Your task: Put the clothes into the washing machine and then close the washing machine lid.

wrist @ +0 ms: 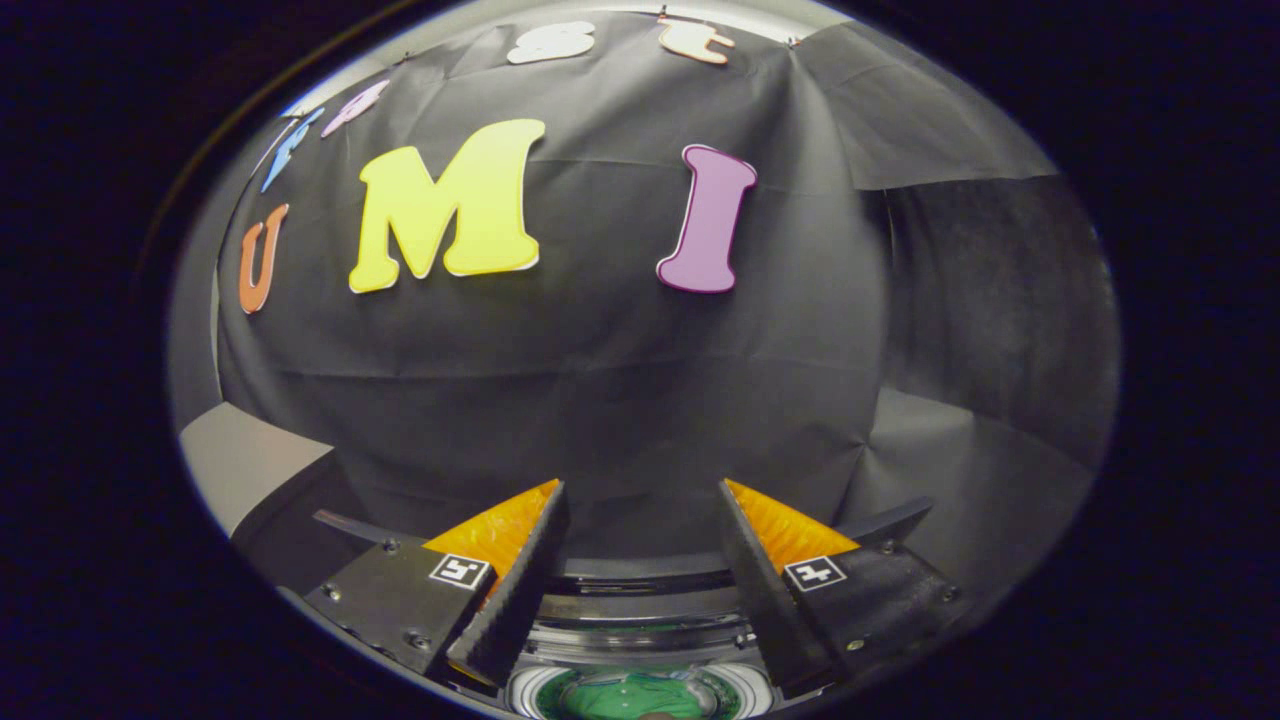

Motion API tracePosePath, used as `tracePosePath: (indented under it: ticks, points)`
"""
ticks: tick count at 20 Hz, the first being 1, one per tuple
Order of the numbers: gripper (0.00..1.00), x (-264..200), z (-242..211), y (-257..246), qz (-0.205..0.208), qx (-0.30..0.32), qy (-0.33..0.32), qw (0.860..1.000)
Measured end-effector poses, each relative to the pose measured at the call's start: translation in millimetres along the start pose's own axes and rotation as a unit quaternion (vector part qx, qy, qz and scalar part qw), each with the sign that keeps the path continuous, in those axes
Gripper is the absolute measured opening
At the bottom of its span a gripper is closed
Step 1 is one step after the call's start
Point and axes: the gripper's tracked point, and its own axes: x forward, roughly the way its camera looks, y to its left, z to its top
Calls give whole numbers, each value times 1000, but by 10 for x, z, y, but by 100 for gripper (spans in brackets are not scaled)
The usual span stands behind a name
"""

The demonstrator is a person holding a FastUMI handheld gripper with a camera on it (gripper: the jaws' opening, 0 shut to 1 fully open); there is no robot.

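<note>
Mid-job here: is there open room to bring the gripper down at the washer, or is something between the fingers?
The hand-held gripper is open, nothing between its fingers. Free patches: the gap between the fingers, ahead of the black cloth wall, and the pale surface off to the left. Crowded: below the fingers, where the washing machine's rim rings something green.
</note>
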Motion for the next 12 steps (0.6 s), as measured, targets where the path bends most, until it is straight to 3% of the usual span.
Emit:
tracePosePath:
  ticks: [12]
  points:
    - [93, -417, -176, -51, 2, 0, -21, 1000]
